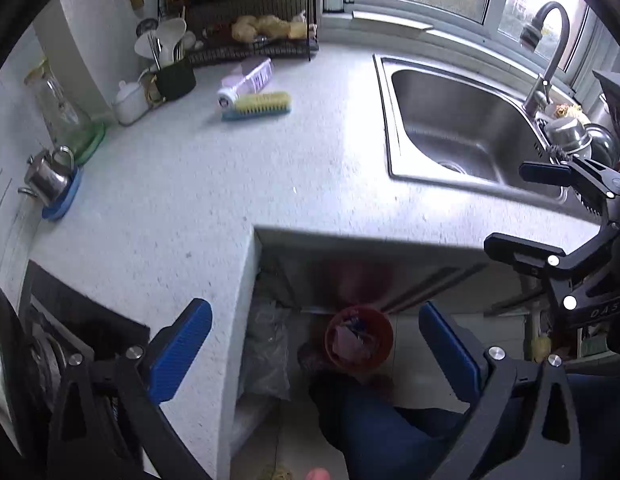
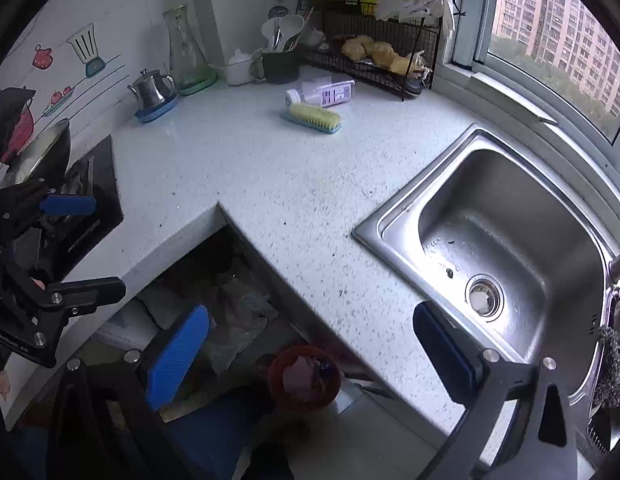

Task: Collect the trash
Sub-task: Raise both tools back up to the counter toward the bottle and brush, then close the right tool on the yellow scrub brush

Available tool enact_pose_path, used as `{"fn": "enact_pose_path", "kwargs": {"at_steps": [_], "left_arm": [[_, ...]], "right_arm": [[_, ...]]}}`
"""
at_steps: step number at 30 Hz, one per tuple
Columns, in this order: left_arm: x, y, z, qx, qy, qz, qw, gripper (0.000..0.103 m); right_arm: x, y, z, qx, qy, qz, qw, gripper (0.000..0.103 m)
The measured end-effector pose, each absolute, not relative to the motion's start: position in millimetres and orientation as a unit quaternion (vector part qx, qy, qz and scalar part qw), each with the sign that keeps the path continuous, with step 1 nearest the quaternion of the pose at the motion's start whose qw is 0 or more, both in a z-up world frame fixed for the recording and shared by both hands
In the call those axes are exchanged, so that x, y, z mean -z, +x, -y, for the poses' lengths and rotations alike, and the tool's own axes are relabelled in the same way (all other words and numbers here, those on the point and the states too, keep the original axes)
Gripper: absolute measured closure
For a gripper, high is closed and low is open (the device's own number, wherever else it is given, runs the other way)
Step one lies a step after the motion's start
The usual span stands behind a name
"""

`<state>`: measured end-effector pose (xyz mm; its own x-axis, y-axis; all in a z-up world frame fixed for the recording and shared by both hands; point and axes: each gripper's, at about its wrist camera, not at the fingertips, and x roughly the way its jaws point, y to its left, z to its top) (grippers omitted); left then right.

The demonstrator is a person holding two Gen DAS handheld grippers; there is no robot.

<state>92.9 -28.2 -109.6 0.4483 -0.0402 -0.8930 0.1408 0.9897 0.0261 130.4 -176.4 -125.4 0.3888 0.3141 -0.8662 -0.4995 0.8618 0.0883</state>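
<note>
Two gaping tongs (image 1: pixel 316 354) (image 2: pixel 310 354); red bin (image 1: pixel 358 338)

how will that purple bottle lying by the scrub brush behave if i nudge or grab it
The purple bottle lies on its side on the countertop, so a push across its length would probably roll it. It looks like thin plastic, likely light, and may flex under the fingers. The scrub brush just in front could block a roll toward you.
</note>
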Motion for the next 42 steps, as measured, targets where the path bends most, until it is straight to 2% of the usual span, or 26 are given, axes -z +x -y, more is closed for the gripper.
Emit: {"fn": "enact_pose_path", "kwargs": {"at_steps": [15, 23, 33, 42], "left_arm": [[91.5, 222.7, -21.8, 0.062, -0.004, -0.533, 0.844, 0.000], [89.1, 296.3, -70.5, 0.063, 0.011, -0.536, 0.842, 0.000], [131.0, 361.4, -109.3, 0.090, -0.002, -0.568, 0.818, 0.000], [162.3, 390.2, -127.7, 0.101, -0.008, -0.587, 0.803, 0.000]], "right_arm": [[110.3, 228.4, 149.4, -0.226, -0.077, -0.491, 0.838, 0.001], [126.0, 293.7, 118.5, -0.233, -0.046, -0.523, 0.819, 0.001], [153.8, 346.4, 69.7, -0.243, -0.083, -0.546, 0.797, 0.001], [183.4, 387.8, 46.2, -0.250, -0.109, -0.580, 0.768, 0.001]]}}
